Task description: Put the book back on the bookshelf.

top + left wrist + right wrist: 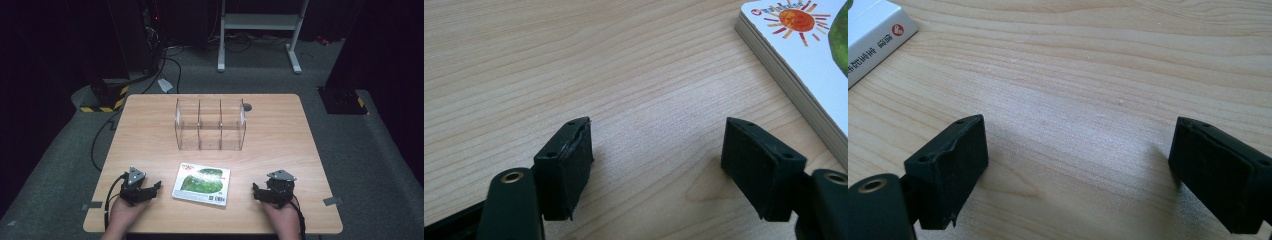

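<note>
Pale wood of the table (280, 135) lay bare under both hands, which rested at its near edge, one on each side of the book (201, 183). The left gripper (156, 186) and the right gripper (256, 191) pointed inward toward the flat-lying book, near it but apart. Each had its jaws spread wide, holding and touching nothing.

A clear organizer (210, 124) with three compartments stands on the table (280, 150), toward its far edge and about midway between the left and right edges. A small dark disc (247, 106) lies just behind its right end. On the floor beyond the far edge stands a white frame (260, 22), with cables (165, 65) to its left.
</note>
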A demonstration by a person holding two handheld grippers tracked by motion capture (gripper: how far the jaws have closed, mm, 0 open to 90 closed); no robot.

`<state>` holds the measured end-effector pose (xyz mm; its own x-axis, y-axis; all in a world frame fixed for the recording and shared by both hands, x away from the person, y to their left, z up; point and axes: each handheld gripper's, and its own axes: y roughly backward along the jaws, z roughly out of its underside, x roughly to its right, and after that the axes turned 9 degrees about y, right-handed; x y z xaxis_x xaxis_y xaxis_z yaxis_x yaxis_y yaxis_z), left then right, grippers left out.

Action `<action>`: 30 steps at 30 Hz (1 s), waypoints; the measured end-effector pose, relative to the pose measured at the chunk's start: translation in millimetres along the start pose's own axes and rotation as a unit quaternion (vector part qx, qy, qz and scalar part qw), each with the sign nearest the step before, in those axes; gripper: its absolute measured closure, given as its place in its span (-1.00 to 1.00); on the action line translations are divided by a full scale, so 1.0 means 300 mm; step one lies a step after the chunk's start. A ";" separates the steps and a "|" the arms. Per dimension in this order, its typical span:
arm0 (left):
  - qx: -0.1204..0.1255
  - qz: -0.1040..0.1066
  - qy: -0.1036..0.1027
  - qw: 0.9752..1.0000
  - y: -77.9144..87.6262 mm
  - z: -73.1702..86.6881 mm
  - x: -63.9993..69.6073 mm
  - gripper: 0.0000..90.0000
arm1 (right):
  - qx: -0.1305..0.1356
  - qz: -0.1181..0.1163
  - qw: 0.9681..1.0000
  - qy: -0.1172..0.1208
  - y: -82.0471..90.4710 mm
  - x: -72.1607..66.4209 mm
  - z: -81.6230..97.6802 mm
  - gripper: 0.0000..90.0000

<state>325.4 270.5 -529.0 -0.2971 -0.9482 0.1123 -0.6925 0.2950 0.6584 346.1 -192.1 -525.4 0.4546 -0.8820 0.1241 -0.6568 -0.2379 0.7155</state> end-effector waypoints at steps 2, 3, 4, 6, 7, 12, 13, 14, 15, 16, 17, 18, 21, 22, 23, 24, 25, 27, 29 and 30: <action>0.000 0.000 0.000 1.000 0.000 0.000 0.000 -0.36 | 0.000 0.000 1.000 0.000 0.000 0.000 0.000 -0.81; -0.001 0.001 0.000 1.000 -0.001 -0.001 0.000 -0.36 | 0.000 0.000 1.000 0.000 0.000 0.000 0.000 -0.81; -0.001 0.001 0.000 1.000 -0.001 -0.001 0.000 -0.36 | 0.000 0.000 1.000 0.000 0.000 0.000 0.000 -0.81; 0.000 0.001 -0.001 1.000 -0.002 -0.002 0.000 -0.36 | 0.000 0.000 1.000 0.000 0.000 0.000 0.000 -0.81; -0.001 0.001 -0.001 1.000 -0.002 -0.002 0.000 -0.36 | 0.000 0.000 1.000 0.000 0.000 0.000 0.000 -0.81; -0.001 0.001 -0.001 1.000 -0.002 -0.002 0.000 -0.36 | 0.000 0.000 1.000 0.000 0.000 0.000 0.000 -0.81; -0.001 0.001 0.000 1.000 -0.002 -0.002 0.000 -0.36 | 0.000 0.001 1.000 0.000 0.000 0.000 0.000 -0.80; -0.001 0.001 0.000 1.000 -0.002 -0.002 0.000 -0.36 | 0.000 0.001 1.000 0.000 0.000 0.000 0.000 -0.80; -0.001 0.002 0.000 1.000 -0.001 -0.002 0.000 -0.36 | 0.000 0.001 1.000 0.000 0.000 0.000 0.000 -0.80; -0.001 0.001 0.000 1.000 -0.001 -0.002 0.000 -0.36 | 0.001 0.002 1.000 0.000 0.000 0.001 0.000 -0.79; -0.001 0.001 0.000 1.000 -0.001 -0.002 0.000 -0.36 | 0.001 0.002 1.000 -0.001 0.001 0.000 0.000 -0.78; -0.001 0.001 0.000 1.000 -0.001 -0.002 0.000 -0.36 | 0.001 0.002 1.000 -0.001 0.001 0.000 0.000 -0.78; 0.000 0.000 0.000 1.000 -0.001 -0.002 0.000 -0.35 | 0.003 0.004 1.000 -0.008 0.003 -0.002 0.001 -0.72; 0.000 0.000 0.000 1.000 -0.001 -0.002 0.000 -0.35 | 0.003 0.004 1.000 -0.008 0.003 -0.002 0.001 -0.72; 0.000 0.000 0.001 1.000 -0.001 -0.001 0.000 -0.35 | 0.005 0.004 1.000 -0.007 0.005 -0.002 0.002 -0.71; 0.001 -0.002 0.001 1.000 0.000 -0.001 -0.001 -0.32 | 0.007 0.004 1.000 -0.004 0.005 0.000 0.002 -0.68; 0.001 -0.002 0.001 1.000 0.000 -0.001 -0.001 -0.31 | 0.007 0.004 1.000 -0.004 0.005 0.000 0.002 -0.68; 0.002 -0.003 0.003 1.000 0.000 -0.001 0.000 -0.31 | 0.011 0.003 1.000 -0.007 0.009 -0.001 0.004 -0.57; 0.002 -0.003 0.004 1.000 0.001 0.000 0.000 -0.31 | 0.014 0.006 1.000 -0.004 0.012 0.000 0.006 -0.57; 0.002 -0.003 0.004 1.000 0.001 0.000 0.000 -0.31 | 0.014 0.006 1.000 -0.004 0.012 0.000 0.006 -0.57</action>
<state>325.3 270.4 -528.7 -0.2880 -0.9509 0.1134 -0.6967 0.2893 0.6565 342.6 -193.5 -524.0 0.4420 -0.8881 0.1262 -0.6786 -0.2391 0.6945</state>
